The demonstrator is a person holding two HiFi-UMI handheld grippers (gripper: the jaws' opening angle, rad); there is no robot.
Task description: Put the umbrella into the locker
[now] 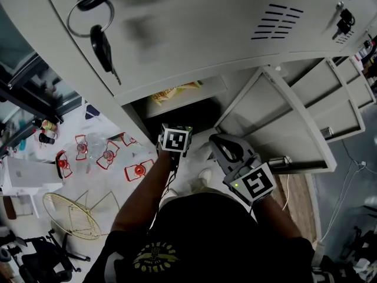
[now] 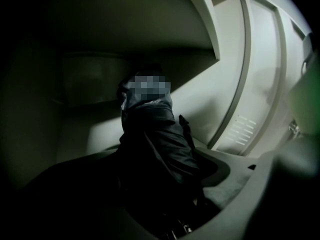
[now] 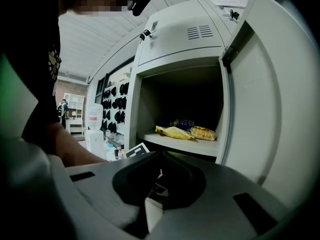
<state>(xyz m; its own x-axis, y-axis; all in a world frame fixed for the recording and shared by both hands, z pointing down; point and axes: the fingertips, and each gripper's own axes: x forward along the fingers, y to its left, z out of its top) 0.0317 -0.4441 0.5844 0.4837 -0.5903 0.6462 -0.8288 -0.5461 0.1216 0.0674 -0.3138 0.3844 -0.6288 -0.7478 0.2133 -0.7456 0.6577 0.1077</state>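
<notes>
Centrally, the left hand-held gripper [image 2: 157, 176] is shown closed on the folded dark umbrella [image 2: 152, 134]. The umbrella is gripped at its near end and pointed away from the camera into a lower compartment of the grey locker [image 1: 188, 28]. Its far end is seen inside the shadowed compartment, under a shelf [image 3: 180, 143]; whether it touches the compartment floor cannot be told. In the head view only this hand-held gripper's marker cube [image 1: 175, 139] is seen, at the mouth of the compartment. The right hand-held gripper [image 3: 160, 184] is held outside the locker, just beside the open door [image 1: 283, 119]; its jaws are brought together with nothing between them. Two snack packets [image 3: 186, 131] are seen lying on the shelf above the compartment. A bunch of keys [image 1: 101, 40] is seen hanging at an upper door.
</notes>
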